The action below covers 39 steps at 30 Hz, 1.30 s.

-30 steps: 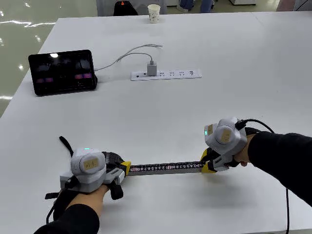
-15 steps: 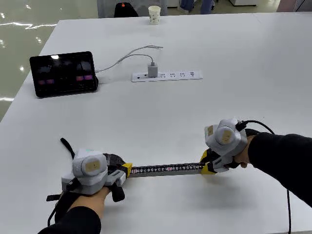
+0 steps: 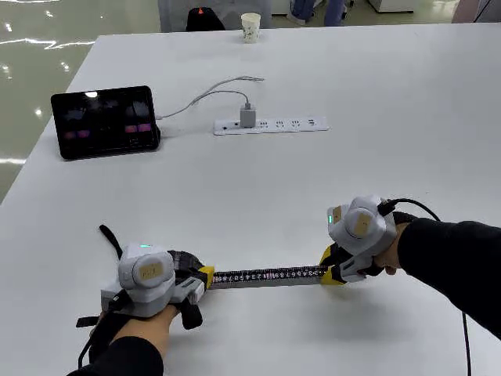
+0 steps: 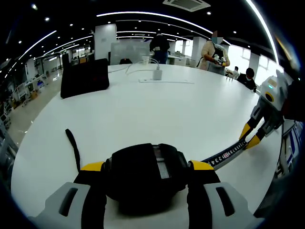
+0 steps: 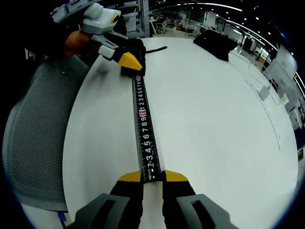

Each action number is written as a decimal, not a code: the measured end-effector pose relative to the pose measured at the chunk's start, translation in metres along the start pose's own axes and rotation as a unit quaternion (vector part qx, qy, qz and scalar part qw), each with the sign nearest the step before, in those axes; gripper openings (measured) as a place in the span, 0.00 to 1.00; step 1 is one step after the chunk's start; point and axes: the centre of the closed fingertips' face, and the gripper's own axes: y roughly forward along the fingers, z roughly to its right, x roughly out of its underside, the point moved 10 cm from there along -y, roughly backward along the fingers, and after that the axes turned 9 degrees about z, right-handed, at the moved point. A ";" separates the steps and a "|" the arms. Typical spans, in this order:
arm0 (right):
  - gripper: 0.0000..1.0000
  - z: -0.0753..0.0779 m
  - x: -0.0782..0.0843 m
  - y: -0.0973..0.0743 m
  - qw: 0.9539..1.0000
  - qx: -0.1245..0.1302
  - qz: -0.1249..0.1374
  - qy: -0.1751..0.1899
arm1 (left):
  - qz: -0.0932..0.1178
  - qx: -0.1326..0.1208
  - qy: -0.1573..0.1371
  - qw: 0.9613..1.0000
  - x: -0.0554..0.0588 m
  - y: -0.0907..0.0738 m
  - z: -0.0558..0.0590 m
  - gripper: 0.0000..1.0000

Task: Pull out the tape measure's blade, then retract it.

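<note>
- left tool (image 3: 197,280) squeezed tight on the tape measure case (image 4: 143,176), down on the desk (image 3: 313,180)
- right tool (image 5: 152,175) pinching the blade (image 5: 143,114) by its tip, stretched between them

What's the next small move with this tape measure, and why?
Probably ease the right tongs toward the left tongs, letting the blade slide back into the case. The blade lies stretched out flat on the table, its tip pinched in the right tongs, while the left tongs clamp the case, so the pulling-out looks done.
</note>
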 end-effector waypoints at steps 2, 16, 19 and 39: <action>0.11 0.000 -0.001 0.000 1.000 0.000 0.001 0.000 | -0.001 0.000 0.000 1.000 0.000 0.000 0.000 0.64; 0.11 -0.002 -0.006 0.003 1.000 0.001 0.004 0.000 | -0.002 0.001 -0.001 1.000 -0.001 0.000 0.000 0.64; 0.11 -0.002 -0.006 0.004 1.000 0.001 0.005 -0.001 | -0.002 0.001 -0.001 1.000 -0.001 0.000 0.000 0.64; 0.11 -0.001 -0.013 0.009 1.000 -0.003 0.012 -0.002 | -0.004 0.002 -0.003 1.000 -0.001 0.000 0.000 0.64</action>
